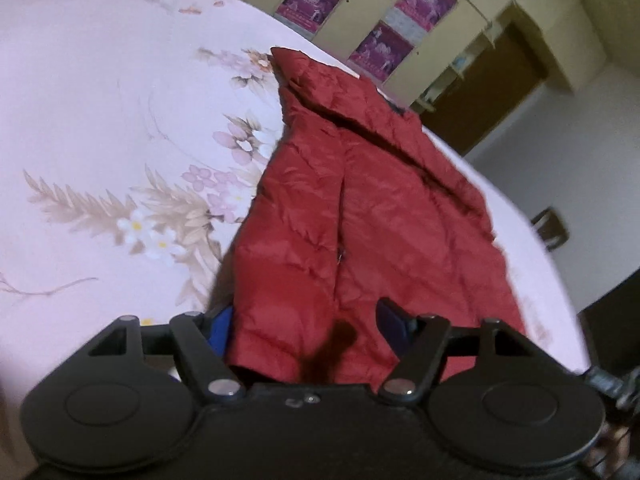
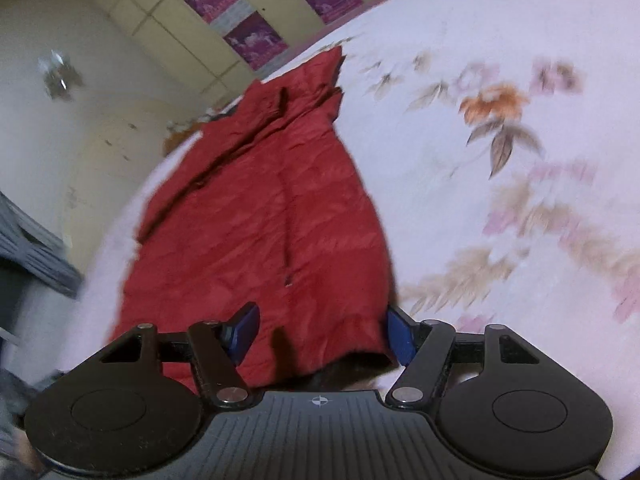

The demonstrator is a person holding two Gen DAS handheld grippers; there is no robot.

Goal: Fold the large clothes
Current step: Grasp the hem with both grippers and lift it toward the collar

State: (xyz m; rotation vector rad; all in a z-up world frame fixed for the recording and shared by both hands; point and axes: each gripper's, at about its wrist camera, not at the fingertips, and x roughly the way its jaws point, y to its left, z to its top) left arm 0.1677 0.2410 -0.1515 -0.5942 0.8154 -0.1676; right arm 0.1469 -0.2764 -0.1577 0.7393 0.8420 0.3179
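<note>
A dark red quilted jacket (image 1: 360, 200) lies lengthwise on a pale pink floral bedsheet (image 1: 100, 120), stretching away from me. My left gripper (image 1: 306, 326) is open with its blue pads wide apart. The jacket's near hem lies between the pads. In the right wrist view the same jacket (image 2: 272, 208) runs away toward the far edge of the bed (image 2: 500, 80). My right gripper (image 2: 324, 334) is open too, and the near hem and its right corner lie between its blue pads. Neither gripper pinches the cloth.
Cream wardrobe doors with purple posters (image 1: 404, 24) stand beyond the bed. A brown cabinet (image 1: 492, 92) is at the right of the left wrist view. A cream wall (image 2: 80, 120) and a grey object (image 2: 28, 248) lie off the bed's left edge.
</note>
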